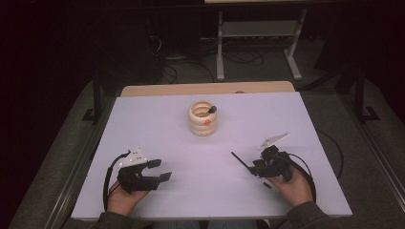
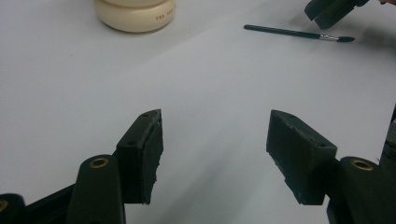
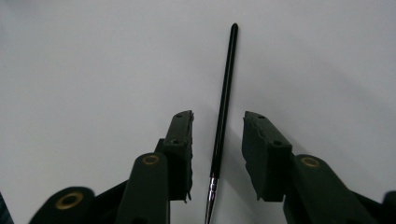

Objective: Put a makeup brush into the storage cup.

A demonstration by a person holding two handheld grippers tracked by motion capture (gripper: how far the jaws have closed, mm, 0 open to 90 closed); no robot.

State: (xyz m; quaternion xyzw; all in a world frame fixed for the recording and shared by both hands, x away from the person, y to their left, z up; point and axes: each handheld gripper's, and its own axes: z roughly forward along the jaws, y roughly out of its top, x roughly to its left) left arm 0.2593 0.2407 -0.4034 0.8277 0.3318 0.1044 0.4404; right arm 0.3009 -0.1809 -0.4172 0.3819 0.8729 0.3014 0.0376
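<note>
We see the left hand-held gripper (image 1: 162,170) at seven o'clock on the white surface (image 1: 157,119), jaws spread wide around nothing. At five o'clock our right hand-held gripper (image 3: 217,130) straddles a thin black paintbrush (image 3: 223,112) lying flat, jaws narrowly apart and not touching it. A cream ringed pot (image 1: 203,119) stands toward twelve o'clock.

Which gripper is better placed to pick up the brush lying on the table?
Right. The right gripper has its open jaws on either side of the brush, apart from it. The left gripper is open over bare table, well away.
</note>
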